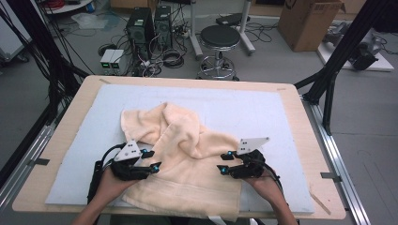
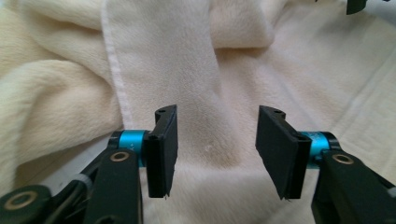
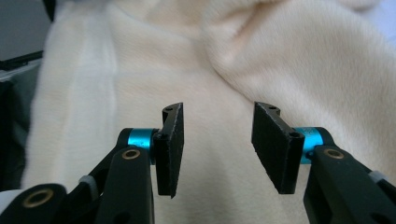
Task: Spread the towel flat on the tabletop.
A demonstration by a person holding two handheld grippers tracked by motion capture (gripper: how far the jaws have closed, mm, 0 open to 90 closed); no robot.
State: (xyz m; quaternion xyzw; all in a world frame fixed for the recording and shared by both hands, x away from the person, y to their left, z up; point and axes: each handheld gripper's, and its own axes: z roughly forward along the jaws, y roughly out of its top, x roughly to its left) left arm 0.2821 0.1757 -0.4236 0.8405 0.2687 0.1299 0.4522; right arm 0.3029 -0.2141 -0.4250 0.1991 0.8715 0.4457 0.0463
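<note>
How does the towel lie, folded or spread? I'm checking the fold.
Partly folded and rumpled: the towel has its far part bunched and lapped over the flat near part, with creases across the middle, on the mat.

A wooden table (image 1: 65,123) is covered by a pale blue mat (image 1: 263,112). On the mat a cream towel (image 1: 187,164) is spread in rumpled folds; it is seen beneath and ahead of both pairs of jaws, with a hemmed edge beyond the left pair.
</note>
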